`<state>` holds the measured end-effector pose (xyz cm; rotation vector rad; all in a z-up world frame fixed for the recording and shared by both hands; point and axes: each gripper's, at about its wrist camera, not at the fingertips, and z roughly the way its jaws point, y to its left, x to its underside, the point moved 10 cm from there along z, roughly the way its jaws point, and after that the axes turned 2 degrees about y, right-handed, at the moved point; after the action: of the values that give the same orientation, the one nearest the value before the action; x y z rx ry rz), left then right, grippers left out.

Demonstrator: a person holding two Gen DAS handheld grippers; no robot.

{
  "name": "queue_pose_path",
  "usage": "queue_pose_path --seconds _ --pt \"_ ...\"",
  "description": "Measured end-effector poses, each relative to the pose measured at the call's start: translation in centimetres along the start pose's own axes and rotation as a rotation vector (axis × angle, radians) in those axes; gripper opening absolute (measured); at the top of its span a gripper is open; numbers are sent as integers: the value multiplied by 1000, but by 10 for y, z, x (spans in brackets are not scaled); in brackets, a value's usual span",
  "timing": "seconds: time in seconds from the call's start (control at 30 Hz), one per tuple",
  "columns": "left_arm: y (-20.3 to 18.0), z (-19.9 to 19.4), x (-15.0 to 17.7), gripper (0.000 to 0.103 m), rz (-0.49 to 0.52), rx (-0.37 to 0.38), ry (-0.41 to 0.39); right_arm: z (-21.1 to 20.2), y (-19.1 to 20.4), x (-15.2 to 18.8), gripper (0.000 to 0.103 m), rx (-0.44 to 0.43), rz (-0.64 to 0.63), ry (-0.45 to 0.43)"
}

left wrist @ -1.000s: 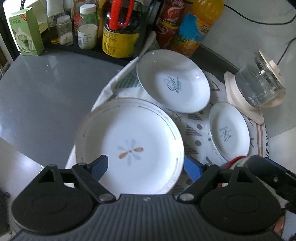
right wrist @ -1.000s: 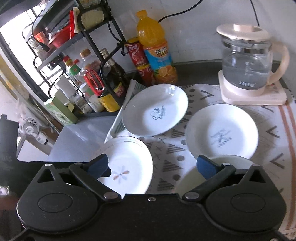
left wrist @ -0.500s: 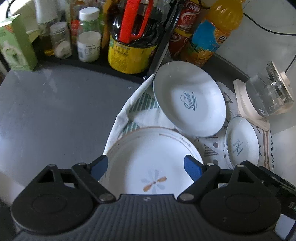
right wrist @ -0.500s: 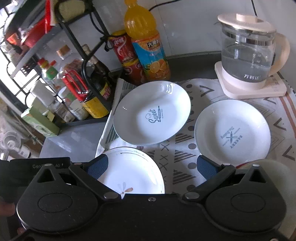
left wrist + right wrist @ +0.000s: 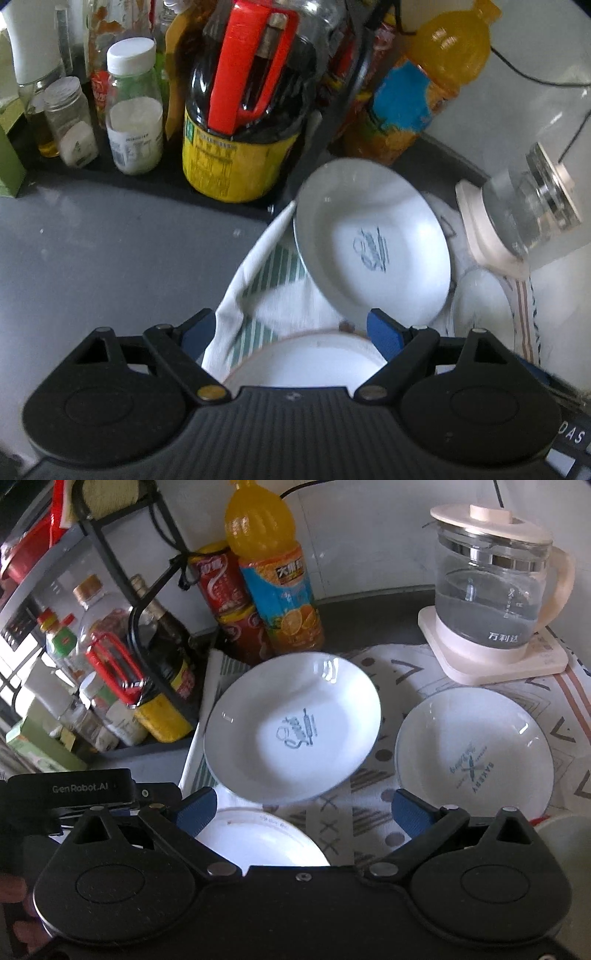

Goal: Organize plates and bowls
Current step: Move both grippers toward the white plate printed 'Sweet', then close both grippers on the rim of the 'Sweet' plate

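A white deep plate with blue "Sweet" lettering (image 5: 291, 727) lies on a patterned cloth (image 5: 373, 808); it also shows in the left wrist view (image 5: 373, 243). A second white plate marked "Bakery" (image 5: 474, 755) lies to its right. A flat plate with a gold rim (image 5: 306, 363) sits nearest, partly under both grippers, and shows in the right wrist view (image 5: 258, 843). My left gripper (image 5: 291, 332) is open and empty over the gold-rimmed plate. My right gripper (image 5: 303, 808) is open and empty just in front of the "Sweet" plate. A pale bowl edge (image 5: 565, 834) shows at the right.
A glass kettle on a cream base (image 5: 491, 605) stands at the back right. An orange juice bottle (image 5: 273, 572), red cans (image 5: 221, 590) and a black rack with sauce bottles (image 5: 240, 110) line the back. Grey countertop (image 5: 110, 266) lies to the left.
Both grippers have moved forward toward the back of the counter. The gold-rimmed plate has slid down under the grippers in both views, and the "Sweet" plate is closer.
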<state>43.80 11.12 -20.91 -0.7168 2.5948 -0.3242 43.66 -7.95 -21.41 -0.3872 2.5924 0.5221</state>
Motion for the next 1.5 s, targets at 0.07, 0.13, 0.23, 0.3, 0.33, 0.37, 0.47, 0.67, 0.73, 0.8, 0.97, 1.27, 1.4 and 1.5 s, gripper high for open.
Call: queue_pose_path --seconds 0.07,0.13,0.23,0.3,0.33,0.37,0.47,0.67,0.73,0.8,0.97,1.27,1.4,1.5 --pt "0 8 -5 86 -6 9 -6 6 -2 -2 93 -4 24 0" --pt "1 16 -9 85 -23 18 -2 13 -6 -3 84 -9 63 15" --pt "0 27 -14 84 -36 35 -8 21 -8 -3 80 -29 119 19" --pt "-3 35 -16 80 -20 31 -8 27 -11 -3 74 -29 142 21" --pt "-4 38 -17 78 -11 32 -8 32 -13 -2 71 -28 163 30" --pt "-6 42 -18 77 -8 39 -8 36 -15 -2 69 -29 182 37" --pt "-6 55 -20 66 -9 38 5 49 -20 -1 63 -26 226 48" --pt "-4 79 -19 47 -38 58 27 76 -26 6 45 -21 300 83" --pt "-4 85 -17 40 -50 62 32 86 -30 10 40 -26 337 104" --pt "-4 89 -16 35 -58 65 25 93 -32 12 37 -34 363 111" --pt "-10 92 -21 27 -43 72 -10 107 -40 12 30 -32 392 109" --pt "-12 99 -26 13 -71 69 -43 121 -50 8 22 -40 411 90" --pt "-10 93 -25 11 -112 87 -14 119 -54 8 14 -26 408 114" --pt "-13 79 -30 9 -85 91 -53 108 -47 3 13 -17 343 82"
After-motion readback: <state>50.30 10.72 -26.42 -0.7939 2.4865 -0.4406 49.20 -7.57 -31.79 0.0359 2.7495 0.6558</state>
